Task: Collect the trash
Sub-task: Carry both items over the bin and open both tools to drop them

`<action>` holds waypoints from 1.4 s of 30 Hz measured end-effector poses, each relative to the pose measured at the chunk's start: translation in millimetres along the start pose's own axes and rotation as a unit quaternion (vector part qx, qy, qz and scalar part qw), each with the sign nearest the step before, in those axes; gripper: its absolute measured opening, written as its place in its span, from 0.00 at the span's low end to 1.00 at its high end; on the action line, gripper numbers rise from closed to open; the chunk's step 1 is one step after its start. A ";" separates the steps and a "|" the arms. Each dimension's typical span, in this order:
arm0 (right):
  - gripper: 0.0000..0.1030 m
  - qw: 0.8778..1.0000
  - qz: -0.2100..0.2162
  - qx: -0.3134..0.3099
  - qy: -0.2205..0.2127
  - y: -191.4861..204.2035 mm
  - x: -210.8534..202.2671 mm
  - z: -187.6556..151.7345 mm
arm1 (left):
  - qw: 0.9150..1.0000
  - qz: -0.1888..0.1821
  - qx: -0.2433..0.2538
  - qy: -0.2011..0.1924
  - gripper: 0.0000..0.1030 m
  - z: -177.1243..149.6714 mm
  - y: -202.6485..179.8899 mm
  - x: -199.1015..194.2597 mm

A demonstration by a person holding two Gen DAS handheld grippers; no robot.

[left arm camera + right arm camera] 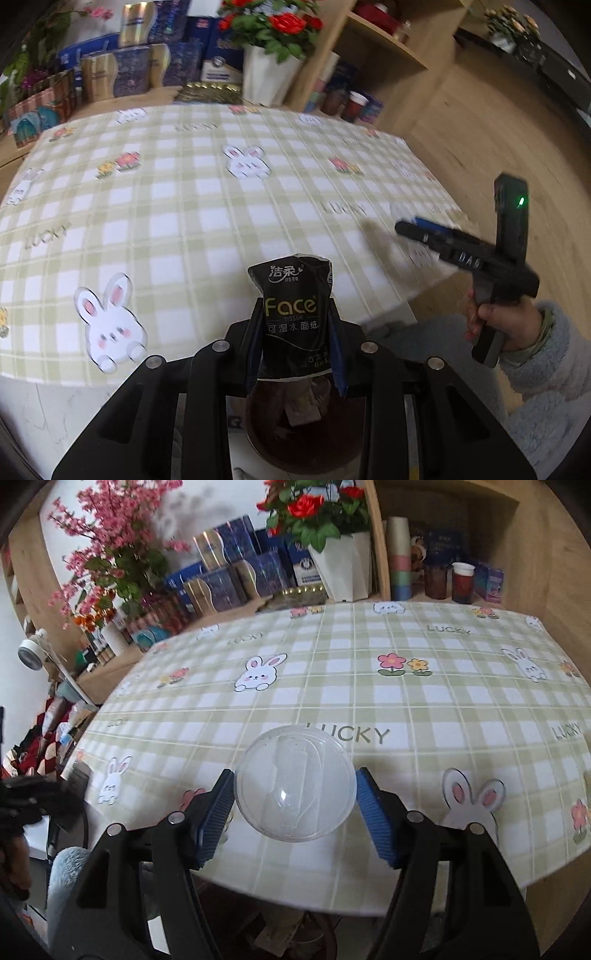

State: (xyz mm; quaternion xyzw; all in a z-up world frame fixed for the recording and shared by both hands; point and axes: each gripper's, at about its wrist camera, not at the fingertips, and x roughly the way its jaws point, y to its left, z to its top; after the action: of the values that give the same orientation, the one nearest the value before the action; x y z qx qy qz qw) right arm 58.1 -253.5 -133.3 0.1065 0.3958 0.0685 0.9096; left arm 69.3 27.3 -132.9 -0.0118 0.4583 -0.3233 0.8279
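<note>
Tissue pack [293, 317], black with "Face" print, is clamped upright between the left gripper [295, 350] fingers, just off the near table edge. Directly under it sits a dark round bin [306, 435] with scraps inside, below table level.

Clear dome lid [295, 784] sits between the right gripper [295, 812] blue pads [216, 816]; both pads touch its sides, so the grip is closed on it. It hangs over the near strip of the table, slightly above the cloth as far as I can tell. In the left view the right gripper [461, 254] is blurred, over the table's right corner, held by a hand [502, 325] in a fuzzy pale-blue sleeve.

Table [406, 701] carries a green plaid cloth with bunnies, flowers and "LUCKY" text. Its whole top shows only cloth, so there is wide room across it. Near edge runs just in front of both grippers; the bin rim shows under that edge in the right view too.

Far edge is crowded: white pot [343, 565] with red roses, blue and gold boxes [229, 572], pink blossom branch [110, 554], and a low gold-trimmed tray [295, 594] right at the cloth's back edge. Shelf unit [443, 535] at back right holds stacked cups [400, 557] and two dark jars [448, 579]. Wood floor [480, 129] lies open to the right of the table. Left side has clutter near the floor, too blurred to name.
</note>
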 end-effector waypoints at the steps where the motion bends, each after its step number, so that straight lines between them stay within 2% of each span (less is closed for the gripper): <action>1: 0.65 1.000 0.001 0.003 -0.005 -0.5 -7.6 -3.1 | 1.000 -0.005 0.008 0.006 0.29 -6.5 -6.8 1.3; 5: 0.65 1.000 0.005 0.016 -0.018 -4.1 -30.1 -16.2 | 0.999 -0.024 0.030 0.030 0.30 -27.9 -25.2 11.5; 10: 0.65 0.998 0.018 0.056 -0.027 -13.2 -55.2 -34.3 | 0.995 -0.045 0.035 0.079 0.30 -52.6 -38.5 38.9; 17: 0.65 0.998 0.008 0.051 -0.033 -11.4 -79.7 -51.8 | 0.991 -0.046 0.051 0.111 0.31 -73.2 -49.9 64.3; 22: 0.65 0.998 0.012 0.057 -0.033 -14.8 -81.9 -59.3 | 0.989 -0.041 0.056 0.129 0.32 -80.4 -51.9 80.5; 28: 0.65 0.998 0.016 0.059 -0.017 -18.3 -75.6 -64.6 | 0.989 -0.031 0.025 0.144 0.33 -85.6 -43.0 100.6; 31: 0.65 0.998 0.015 0.055 -0.014 -18.1 -76.1 -68.3 | 0.988 -0.028 0.016 0.150 0.38 -85.7 -41.9 108.0; 35: 0.65 0.998 0.012 0.063 -0.007 -20.7 -74.8 -75.3 | 0.989 -0.008 0.024 0.147 0.65 -86.5 -45.9 111.5; 37: 0.65 0.998 0.004 0.062 -0.008 -20.3 -76.1 -78.9 | 0.990 0.006 0.028 0.138 0.68 -85.4 -46.5 108.5; 39: 0.65 0.998 0.001 0.058 -0.007 -19.4 -76.9 -82.9 | 0.992 0.018 0.025 0.121 0.72 -81.6 -45.6 99.8; 42: 0.65 0.999 0.003 0.049 0.005 -14.8 -74.6 -93.0 | 0.997 0.029 -0.007 0.070 0.79 -72.4 -37.0 72.9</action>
State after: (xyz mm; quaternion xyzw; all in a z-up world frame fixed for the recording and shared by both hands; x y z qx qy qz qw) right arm -60.1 -270.4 -146.0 0.1517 0.4027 0.0522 0.9012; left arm 21.5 -21.7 -218.0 0.0183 0.5174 -0.2958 0.8028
